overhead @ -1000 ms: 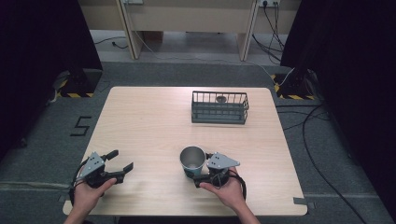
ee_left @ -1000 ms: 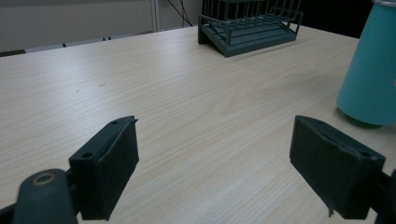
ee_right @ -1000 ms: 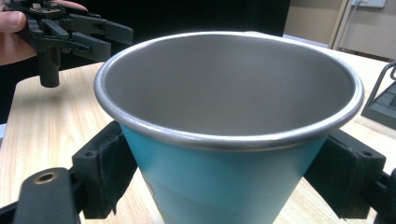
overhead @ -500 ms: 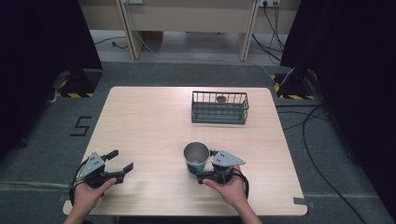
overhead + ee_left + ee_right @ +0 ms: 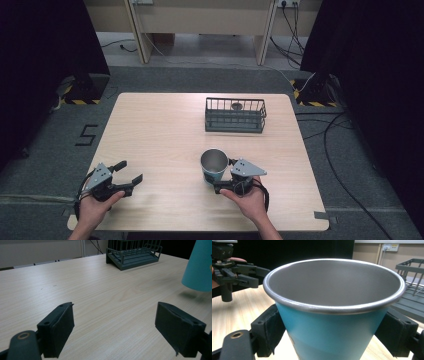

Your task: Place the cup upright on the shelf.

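A blue cup (image 5: 213,167) with a bare metal inside stands upright between the jaws of my right gripper (image 5: 220,177), which is shut on its side near the table's front middle. In the right gripper view the cup (image 5: 332,315) stands between both black pads (image 5: 270,330). From the left gripper view, the cup (image 5: 200,265) hangs a little above the wood with its shadow beneath. My left gripper (image 5: 130,171) rests at the front left, open with nothing between its jaws (image 5: 115,322).
A dark wire basket (image 5: 235,116) stands at the back right of the wooden table (image 5: 160,130), with a small round object (image 5: 236,106) inside. The basket also appears in the left gripper view (image 5: 133,255). Cables lie on the floor to the right.
The right gripper has shifted slightly right and away with the cup in it. The left gripper has stayed still and open.
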Available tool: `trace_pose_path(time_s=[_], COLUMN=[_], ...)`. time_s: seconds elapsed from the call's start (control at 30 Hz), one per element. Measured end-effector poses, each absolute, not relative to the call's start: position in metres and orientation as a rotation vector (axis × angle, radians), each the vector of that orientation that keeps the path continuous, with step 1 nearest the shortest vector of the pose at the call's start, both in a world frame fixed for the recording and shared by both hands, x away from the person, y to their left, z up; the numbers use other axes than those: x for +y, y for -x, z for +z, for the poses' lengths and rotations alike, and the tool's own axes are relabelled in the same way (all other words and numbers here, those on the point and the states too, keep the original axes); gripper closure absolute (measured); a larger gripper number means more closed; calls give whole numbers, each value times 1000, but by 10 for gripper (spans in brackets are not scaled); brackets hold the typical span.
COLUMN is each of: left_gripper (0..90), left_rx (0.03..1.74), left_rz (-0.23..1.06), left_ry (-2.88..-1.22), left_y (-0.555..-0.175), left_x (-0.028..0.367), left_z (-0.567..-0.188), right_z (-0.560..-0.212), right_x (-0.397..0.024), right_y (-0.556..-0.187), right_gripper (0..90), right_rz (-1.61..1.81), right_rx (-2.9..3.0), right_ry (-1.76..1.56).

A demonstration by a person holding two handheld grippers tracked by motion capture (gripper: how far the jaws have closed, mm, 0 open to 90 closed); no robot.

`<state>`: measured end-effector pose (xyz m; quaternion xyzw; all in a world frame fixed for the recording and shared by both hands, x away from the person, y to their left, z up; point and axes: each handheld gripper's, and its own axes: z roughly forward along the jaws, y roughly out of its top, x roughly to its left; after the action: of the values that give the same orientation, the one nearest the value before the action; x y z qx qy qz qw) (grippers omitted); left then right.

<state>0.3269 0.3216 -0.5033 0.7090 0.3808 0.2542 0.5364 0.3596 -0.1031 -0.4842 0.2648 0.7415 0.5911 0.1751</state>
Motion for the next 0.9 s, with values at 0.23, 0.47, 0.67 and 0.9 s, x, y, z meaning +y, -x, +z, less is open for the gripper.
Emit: trace_pose_path(time_s=[0.23, 0.47, 0.67, 0.9], left_gripper=[151, 151, 151, 151], left_rx=[908, 909, 910, 911], left_rz=[605, 606, 607, 607], left_ry=[-1688, -1687, -1687, -1687], left_y=[-327, -327, -327, -327], left_x=[322, 322, 322, 322], left_z=[-503, -503, -503, -503], right_z=[-480, -476, -473, -468], right_x=[-109, -114, -118, -123], right_y=[-362, -364, -366, -369], right_gripper=[172, 172, 172, 172], right_rz=[1668, 1662, 1657, 1649], right_rx=[2069, 2044, 2023, 1993], right_ry=[-766, -779, -786, -800])
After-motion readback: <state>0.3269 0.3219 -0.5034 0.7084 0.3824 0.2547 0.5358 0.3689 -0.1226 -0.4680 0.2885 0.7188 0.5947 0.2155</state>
